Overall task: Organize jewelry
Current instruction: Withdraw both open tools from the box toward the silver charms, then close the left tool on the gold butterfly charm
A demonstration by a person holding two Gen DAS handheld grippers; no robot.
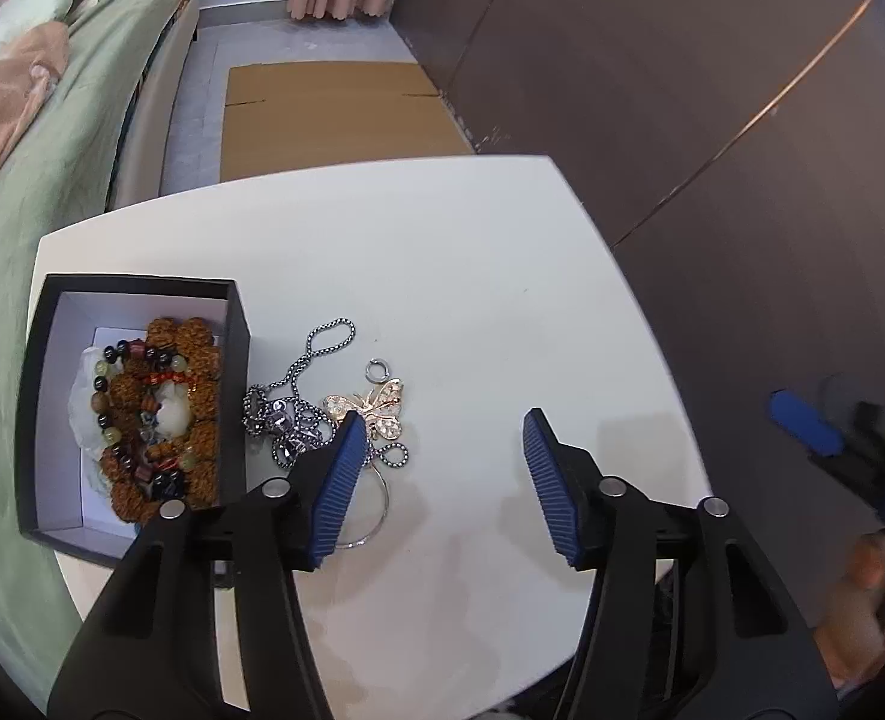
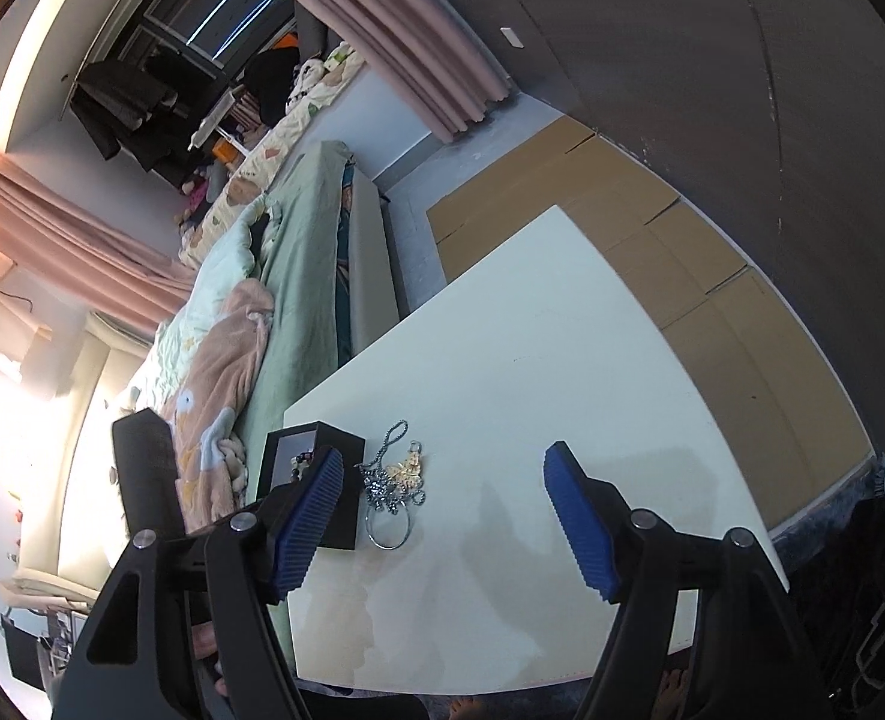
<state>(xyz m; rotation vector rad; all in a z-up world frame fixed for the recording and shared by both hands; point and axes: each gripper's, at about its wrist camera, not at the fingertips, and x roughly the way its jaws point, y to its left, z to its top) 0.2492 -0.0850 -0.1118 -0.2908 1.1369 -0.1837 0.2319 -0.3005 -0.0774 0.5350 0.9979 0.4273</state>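
Observation:
A black jewelry box (image 1: 235,324) with a white lining stands at the table's left and holds several brown and dark bead bracelets (image 1: 160,414). Beside it on the table lie a silver chain necklace (image 1: 298,414), a gold butterfly pendant (image 1: 382,405) and a thin silver ring hoop (image 1: 376,516). My left gripper (image 1: 445,438) is open and empty, its left finger just over the pile. My right gripper (image 2: 442,474) is open and empty, farther back above the table. The box (image 2: 346,480) and the jewelry pile (image 2: 394,474) show small in the right wrist view.
The white table (image 1: 472,276) stands next to a bed with green bedding (image 1: 40,192). Flattened cardboard (image 1: 334,114) lies on the floor beyond. A dark wardrobe wall (image 1: 712,90) runs along the right. The right gripper and a hand (image 1: 862,594) show at the left view's right edge.

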